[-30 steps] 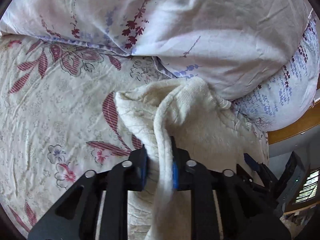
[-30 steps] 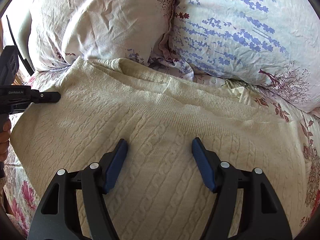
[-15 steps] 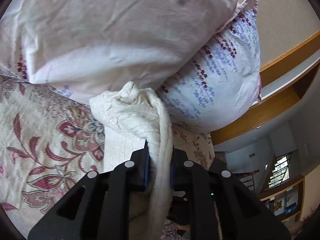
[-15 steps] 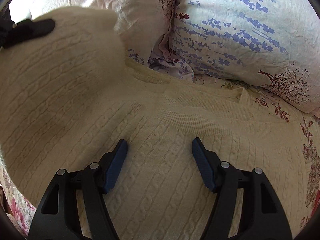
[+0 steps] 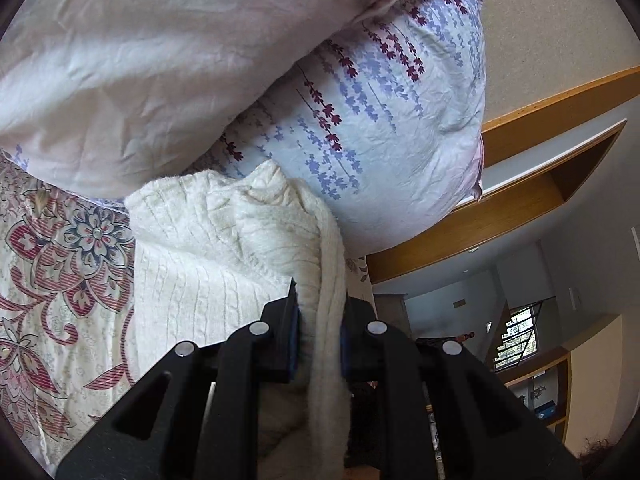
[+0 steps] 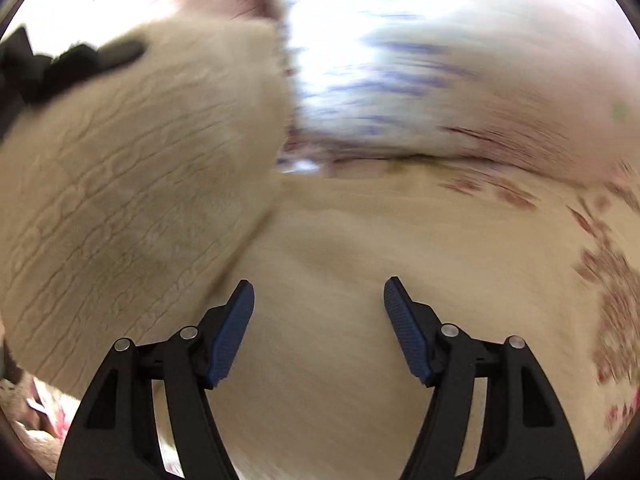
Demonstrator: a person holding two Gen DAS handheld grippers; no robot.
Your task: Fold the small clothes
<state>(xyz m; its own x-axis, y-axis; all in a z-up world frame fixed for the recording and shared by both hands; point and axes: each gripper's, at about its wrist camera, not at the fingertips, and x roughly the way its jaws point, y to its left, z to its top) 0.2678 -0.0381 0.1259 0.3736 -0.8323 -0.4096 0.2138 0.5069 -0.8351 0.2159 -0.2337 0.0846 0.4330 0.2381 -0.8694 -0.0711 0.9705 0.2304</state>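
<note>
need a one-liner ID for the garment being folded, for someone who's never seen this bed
On the floral bedspread, just below the two stacked pillows, lies a cream cable-knit sweater. One edge is pinched in the left gripper. It is the only plain, unpatterned fabric there.

The right wrist view is smeared with motion: the pillows (image 6: 420,60) and bedspread (image 6: 540,208) show only as streaks, their prints unreadable. The left gripper (image 6: 80,60) there is a dark blur cut off by the left edge. In the left wrist view the sweater (image 5: 208,248) hides the pads that pinch it, and its lower part drops behind the gripper body.
</note>
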